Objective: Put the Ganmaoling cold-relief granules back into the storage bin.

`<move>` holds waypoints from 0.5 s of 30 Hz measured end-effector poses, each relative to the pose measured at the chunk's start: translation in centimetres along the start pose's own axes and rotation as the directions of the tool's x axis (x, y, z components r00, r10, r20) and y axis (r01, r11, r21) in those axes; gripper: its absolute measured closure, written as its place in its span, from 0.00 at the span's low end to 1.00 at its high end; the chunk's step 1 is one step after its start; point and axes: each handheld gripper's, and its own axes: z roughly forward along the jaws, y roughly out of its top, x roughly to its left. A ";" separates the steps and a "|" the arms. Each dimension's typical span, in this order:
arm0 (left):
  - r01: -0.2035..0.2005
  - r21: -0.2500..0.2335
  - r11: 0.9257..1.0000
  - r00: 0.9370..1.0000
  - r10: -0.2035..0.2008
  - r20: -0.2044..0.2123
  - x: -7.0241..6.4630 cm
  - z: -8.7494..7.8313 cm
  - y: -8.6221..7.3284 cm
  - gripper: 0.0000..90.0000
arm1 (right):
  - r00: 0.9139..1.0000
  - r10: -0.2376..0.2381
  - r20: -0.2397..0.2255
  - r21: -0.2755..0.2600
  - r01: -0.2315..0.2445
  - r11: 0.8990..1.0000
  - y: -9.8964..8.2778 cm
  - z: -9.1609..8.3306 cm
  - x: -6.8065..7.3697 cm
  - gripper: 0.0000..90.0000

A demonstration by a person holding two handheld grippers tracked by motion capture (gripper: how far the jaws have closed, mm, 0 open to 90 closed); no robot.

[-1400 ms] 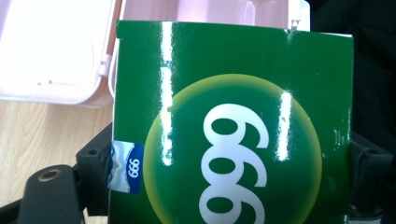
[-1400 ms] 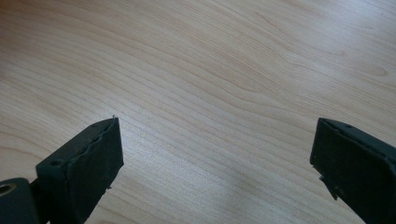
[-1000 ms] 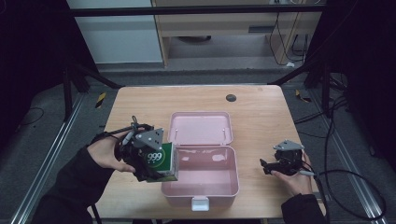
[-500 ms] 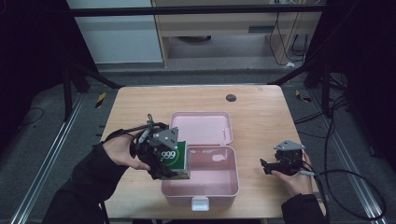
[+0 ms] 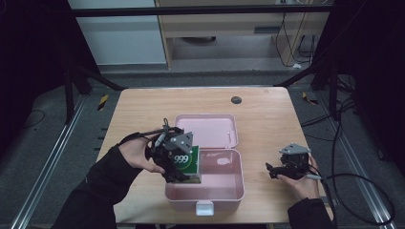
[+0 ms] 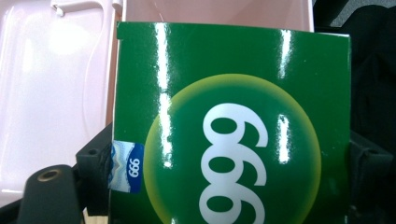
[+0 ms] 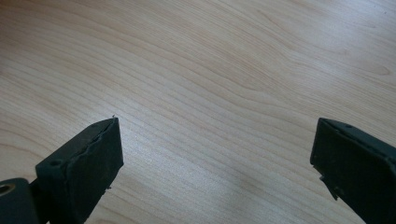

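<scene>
The left gripper [image 5: 181,164] is held over the left edge of the open pink box [image 5: 229,191], its jaws clamped on either side of the green carton [image 6: 233,130], which is carried between them. The right gripper [image 5: 286,167] is rested low above the wooden table [image 7: 210,70], right of the box, jaws spread wide.

Black long sleeves [image 5: 98,186] worn on both forearms. Grippers black — left gripper [image 5: 177,160] and right gripper [image 5: 282,168] each topped by grey three-cornered plate; black cables trailed.
</scene>
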 end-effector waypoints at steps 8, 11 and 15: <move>0.020 0.005 1.000 1.000 -0.020 0.002 0.5 1.0 -0.7 0.16 | 1.000 -0.005 -0.002 0.002 0.005 1.000 0.0 0.1 0.0 0.03; 0.026 0.007 1.000 1.000 -0.026 0.003 0.6 1.6 -1.0 0.16 | 1.000 -0.002 -0.002 0.006 0.003 1.000 0.0 0.1 0.1 0.03; 0.021 0.031 0.999 1.000 -0.021 -0.001 0.8 2.2 -1.5 0.16 | 1.000 -0.007 -0.003 0.006 0.007 1.000 -0.1 0.2 0.1 0.03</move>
